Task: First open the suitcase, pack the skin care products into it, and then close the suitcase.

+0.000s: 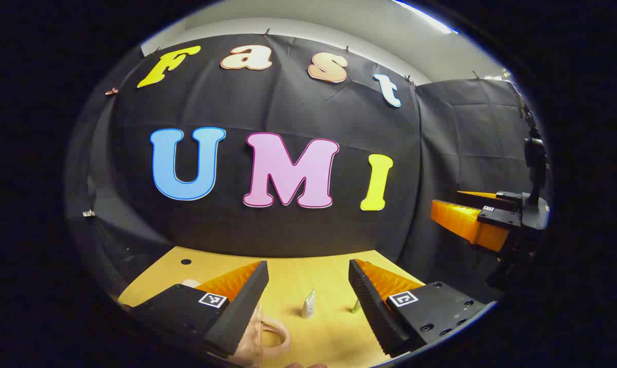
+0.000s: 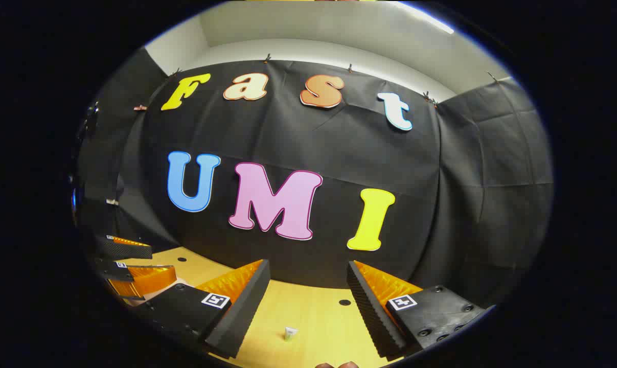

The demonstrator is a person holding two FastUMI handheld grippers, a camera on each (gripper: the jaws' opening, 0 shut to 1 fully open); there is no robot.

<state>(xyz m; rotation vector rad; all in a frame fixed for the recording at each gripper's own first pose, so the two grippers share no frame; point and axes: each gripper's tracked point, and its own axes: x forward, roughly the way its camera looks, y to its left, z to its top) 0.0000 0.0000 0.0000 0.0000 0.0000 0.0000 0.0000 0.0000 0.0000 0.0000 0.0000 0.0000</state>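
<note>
My left gripper (image 1: 305,268) stands open above the wooden table (image 1: 293,278), nothing between its fingers. Below its left finger lies a pale pink suitcase (image 1: 249,343) with a loop handle (image 1: 287,337); most of it is hidden, so I cannot tell whether its lid is up. A small white tube (image 1: 309,305) stands upright ahead of the gap, and a small green tube (image 1: 357,306) beside the right finger. The right gripper (image 1: 459,204) hangs off the table's right side in the left gripper view. My right gripper (image 2: 307,268) is open over a small white-and-green tube (image 2: 290,333).
The black cloth wall closes off the table's far edge. Small round holes (image 2: 344,302) mark the tabletop. In the right gripper view the left gripper (image 2: 144,263) shows at far left, open, over the table's left part. A fingertip shows at the bottom edge.
</note>
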